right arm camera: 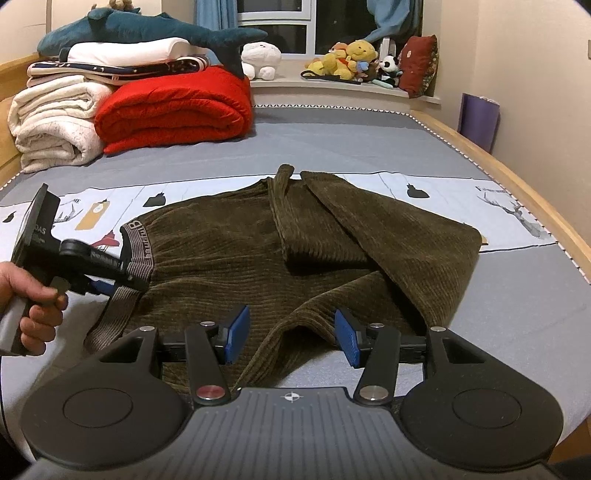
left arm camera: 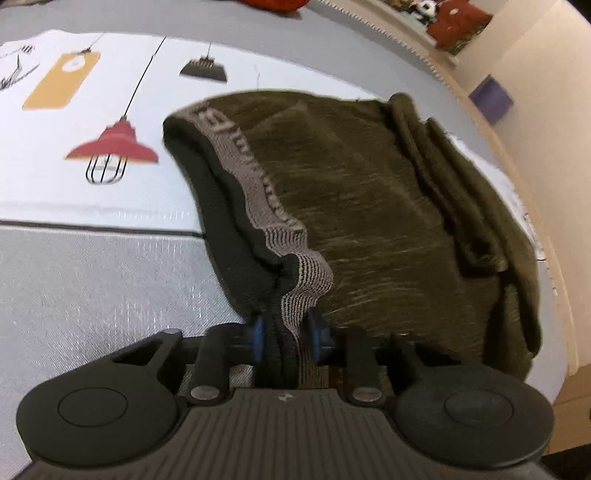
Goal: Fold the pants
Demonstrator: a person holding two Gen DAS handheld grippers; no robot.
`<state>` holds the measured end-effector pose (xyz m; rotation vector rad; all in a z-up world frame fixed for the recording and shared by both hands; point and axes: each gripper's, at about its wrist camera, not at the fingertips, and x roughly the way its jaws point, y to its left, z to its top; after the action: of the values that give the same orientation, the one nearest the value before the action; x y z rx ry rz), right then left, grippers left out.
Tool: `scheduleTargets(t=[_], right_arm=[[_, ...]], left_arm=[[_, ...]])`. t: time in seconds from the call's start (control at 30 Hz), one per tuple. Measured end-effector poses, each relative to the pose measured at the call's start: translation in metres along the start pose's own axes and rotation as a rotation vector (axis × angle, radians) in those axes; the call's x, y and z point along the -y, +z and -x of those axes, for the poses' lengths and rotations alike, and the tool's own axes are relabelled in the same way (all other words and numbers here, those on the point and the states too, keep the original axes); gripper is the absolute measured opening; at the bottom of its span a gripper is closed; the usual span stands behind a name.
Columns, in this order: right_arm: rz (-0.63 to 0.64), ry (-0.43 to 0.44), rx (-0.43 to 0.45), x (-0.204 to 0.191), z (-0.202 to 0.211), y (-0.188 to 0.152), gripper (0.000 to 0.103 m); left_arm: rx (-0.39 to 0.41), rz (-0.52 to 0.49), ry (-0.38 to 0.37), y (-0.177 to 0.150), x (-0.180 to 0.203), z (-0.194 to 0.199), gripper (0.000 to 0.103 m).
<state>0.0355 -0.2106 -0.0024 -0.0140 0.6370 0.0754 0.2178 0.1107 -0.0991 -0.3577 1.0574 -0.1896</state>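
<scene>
Dark olive corduroy pants [right arm camera: 229, 251] lie on the bed, with the legs folded back over the seat toward the right. A grey elastic waistband [left arm camera: 251, 192] runs along their left end. My left gripper [left arm camera: 287, 336] is shut on the near end of that waistband, which bunches between the blue pads. In the right wrist view a hand [right arm camera: 33, 306] holds the left gripper [right arm camera: 122, 284] at the waistband's corner. My right gripper [right arm camera: 291, 338] stands open, low over the pants' near edge. A raised crease of cloth lies between its blue pads [right arm camera: 236, 332] without touching them.
The bed sheet [left arm camera: 92, 280] is grey with a white band printed with lamps. A folded red blanket [right arm camera: 173, 110], white blankets [right arm camera: 51, 122] and a plush shark [right arm camera: 147, 29] are piled at the far left. Plush toys [right arm camera: 351, 59] line the windowsill. A wooden bed rail [right arm camera: 517, 192] runs along the right.
</scene>
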Motion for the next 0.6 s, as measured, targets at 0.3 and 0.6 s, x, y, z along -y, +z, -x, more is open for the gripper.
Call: scheduleTargets(t=[0.3, 0.6], right_arm=[[0.009, -0.011, 0.008, -0.009, 0.003, -0.002, 0.054], [0.066, -0.011, 0.024, -0.023, 0.019, -0.013, 0.054]], left_arm=[[0.366, -0.103, -0.068, 0.014, 0.018, 0.15, 0.011], [0.186, 0.153, 0.398, -0.025, -0.118, 0.202, 0.013]])
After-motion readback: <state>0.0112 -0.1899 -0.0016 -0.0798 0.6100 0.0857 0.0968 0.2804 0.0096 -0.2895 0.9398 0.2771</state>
